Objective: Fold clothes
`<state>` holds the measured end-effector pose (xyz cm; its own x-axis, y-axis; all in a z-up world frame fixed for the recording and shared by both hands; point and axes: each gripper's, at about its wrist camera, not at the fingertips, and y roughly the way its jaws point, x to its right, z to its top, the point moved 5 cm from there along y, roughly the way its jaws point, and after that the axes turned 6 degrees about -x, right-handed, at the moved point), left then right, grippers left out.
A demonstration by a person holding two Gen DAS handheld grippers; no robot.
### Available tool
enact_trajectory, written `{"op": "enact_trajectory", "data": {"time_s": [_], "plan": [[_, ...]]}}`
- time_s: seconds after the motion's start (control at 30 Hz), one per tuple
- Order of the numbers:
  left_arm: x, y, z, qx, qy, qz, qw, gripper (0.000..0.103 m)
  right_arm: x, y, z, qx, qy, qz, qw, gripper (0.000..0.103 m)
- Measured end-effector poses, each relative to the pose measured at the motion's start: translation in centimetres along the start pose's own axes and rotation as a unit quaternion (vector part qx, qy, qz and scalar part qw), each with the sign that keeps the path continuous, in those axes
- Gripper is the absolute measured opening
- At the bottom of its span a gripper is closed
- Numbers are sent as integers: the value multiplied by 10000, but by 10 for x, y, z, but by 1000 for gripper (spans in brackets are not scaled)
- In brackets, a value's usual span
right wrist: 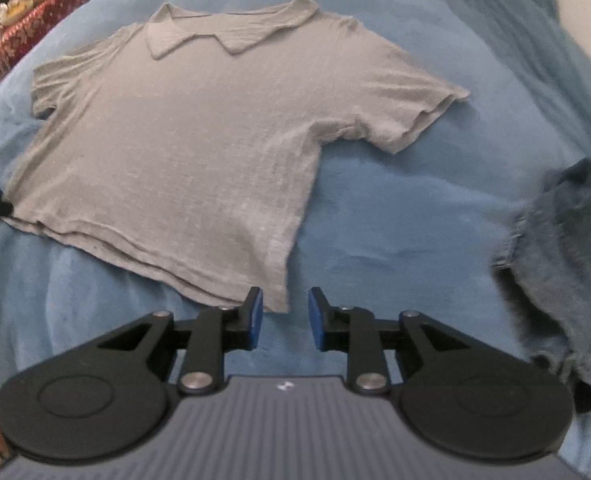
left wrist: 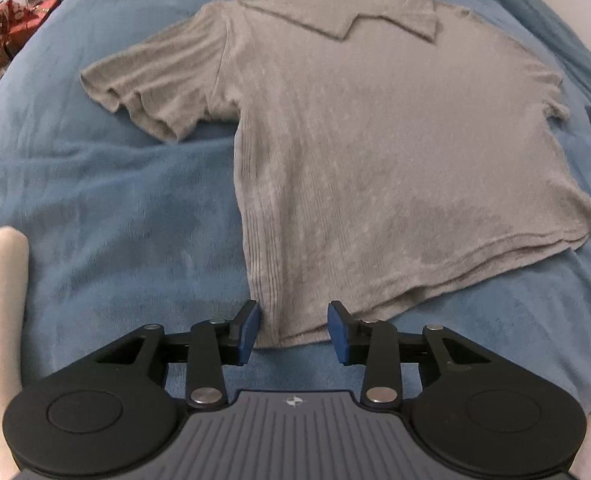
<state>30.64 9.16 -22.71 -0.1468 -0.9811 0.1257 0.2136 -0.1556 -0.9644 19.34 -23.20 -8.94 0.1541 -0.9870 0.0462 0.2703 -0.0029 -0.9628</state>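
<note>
Lying flat: shirt (left wrist: 375, 152), grey, short-sleeved and collared, is spreading front-up across the blue blanket (left wrist: 107, 208), collar at the far end, hem toward both cameras.
Left gripper (left wrist: 294, 330): it is hovering at the shirt's near left hem corner, jaws standing apart with nothing clamped.
Left corner: the hem corner is reaching into the gap between the blue pads (left wrist: 249, 332); the left pad is sitting right at the shirt's side edge, the right pad beside the hem. Whether either pad is touching cloth cannot be told.
Right gripper (right wrist: 286, 318): it is hovering at the shirt's (right wrist: 183, 152) near right hem corner, jaws apart and empty.
Right corner: the hem corner is ending just in front of the left pad (right wrist: 255, 320); the right pad is sitting over bare blanket (right wrist: 395, 208), clear of the shirt.
Sleeves: both are lying spread outward, each with its cuff slightly rumpled.
Denim (right wrist: 567, 264): a blue garment is lying crumpled on the blanket to the right, apart from the shirt.
Background: a red patterned cloth (right wrist: 39, 28) is showing beyond the blanket at far left.
</note>
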Motion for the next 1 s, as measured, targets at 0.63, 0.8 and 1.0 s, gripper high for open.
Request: {"op": "enact_trajectory", "data": {"time_s": [0.63, 0.8, 1.0], "plan": [[-26, -13, -14, 68, -474, 253, 9985, 4, 5, 18, -10, -177, 537, 459, 9973, 3], [-22, -13, -12, 73, -552, 437, 9975, 17, 6, 28, -11, -225, 477, 466, 9975, 6], [-17, -19, -21, 104, -673, 409, 9968, 33, 13, 22, -21, -229, 577, 431, 9971, 14]]}}
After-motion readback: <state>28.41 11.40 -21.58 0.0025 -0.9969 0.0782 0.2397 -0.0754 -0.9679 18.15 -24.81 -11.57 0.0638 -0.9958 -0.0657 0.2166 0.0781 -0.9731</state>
